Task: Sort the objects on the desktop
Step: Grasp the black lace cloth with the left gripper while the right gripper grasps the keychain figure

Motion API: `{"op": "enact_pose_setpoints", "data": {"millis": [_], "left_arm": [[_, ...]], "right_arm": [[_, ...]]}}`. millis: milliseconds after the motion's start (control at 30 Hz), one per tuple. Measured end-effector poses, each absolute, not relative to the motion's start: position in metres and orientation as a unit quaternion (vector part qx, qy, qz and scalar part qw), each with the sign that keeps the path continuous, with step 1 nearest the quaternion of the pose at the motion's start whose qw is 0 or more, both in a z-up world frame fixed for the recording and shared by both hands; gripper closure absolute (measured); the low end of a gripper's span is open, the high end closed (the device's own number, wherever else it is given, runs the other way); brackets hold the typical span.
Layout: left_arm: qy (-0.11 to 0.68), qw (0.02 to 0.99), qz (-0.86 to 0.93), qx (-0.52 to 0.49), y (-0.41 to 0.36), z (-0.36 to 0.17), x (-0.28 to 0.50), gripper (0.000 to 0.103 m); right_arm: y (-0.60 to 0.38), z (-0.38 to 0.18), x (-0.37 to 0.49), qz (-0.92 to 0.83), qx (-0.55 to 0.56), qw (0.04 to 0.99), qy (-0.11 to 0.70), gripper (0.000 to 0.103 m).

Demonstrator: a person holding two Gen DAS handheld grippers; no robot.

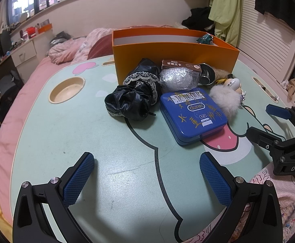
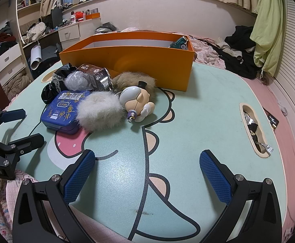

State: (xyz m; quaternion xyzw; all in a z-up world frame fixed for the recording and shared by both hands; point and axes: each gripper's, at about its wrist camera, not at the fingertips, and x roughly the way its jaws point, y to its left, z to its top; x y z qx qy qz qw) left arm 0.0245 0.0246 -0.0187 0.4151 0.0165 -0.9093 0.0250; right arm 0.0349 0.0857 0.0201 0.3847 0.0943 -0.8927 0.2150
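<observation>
Both grippers spread, empty; one blue tin (image 1: 192,114), two fur puffs.

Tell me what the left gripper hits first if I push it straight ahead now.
Probably the blue tin, or the black lacy cloth beside it; the left gripper is open over bare table.

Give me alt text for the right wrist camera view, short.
The open right gripper hovers over a cartoon-printed table, holding nothing. Beyond it sit a blue tin, white fur puff and toy figurine before an orange box.
</observation>
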Motion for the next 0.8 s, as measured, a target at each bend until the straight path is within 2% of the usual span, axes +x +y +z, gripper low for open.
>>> {"op": "enact_pose_setpoints", "data": {"millis": [200, 267, 300, 333, 433, 700, 800], "left_arm": [[0.016, 0.025, -0.909, 0.415, 0.024, -0.018, 0.024, 0.000], [0.016, 0.025, -0.909, 0.415, 0.024, -0.018, 0.024, 0.000], [0.017, 0.025, -0.909, 0.415, 0.024, -0.018, 0.024, 0.000], [0.017, 0.025, -0.909, 0.415, 0.024, -0.018, 0.024, 0.000], [0.016, 0.025, -0.909, 0.415, 0.024, -0.018, 0.024, 0.000], [0.016, 0.025, -0.910, 0.415, 0.024, -0.018, 0.024, 0.000], [0.017, 0.025, -0.909, 0.415, 0.024, -0.019, 0.024, 0.000]], "right_arm": [[0.095, 0.035, 0.025, -0.894, 0.384, 0.226, 0.044, 0.002], [0.102, 0.041, 0.013, -0.891, 0.392, 0.228, 0.005, 0.011], [0.103, 0.043, 0.005, -0.887, 0.399, 0.233, -0.011, 0.023], [0.104, 0.044, -0.002, -0.881, 0.408, 0.237, -0.026, 0.029], [0.099, 0.046, -0.017, -0.876, 0.416, 0.241, -0.043, 0.033], [0.058, 0.036, -0.029, -0.875, 0.433, 0.218, 0.016, 0.057], [0.055, 0.034, -0.017, -0.882, 0.420, 0.212, 0.044, 0.059]]}}
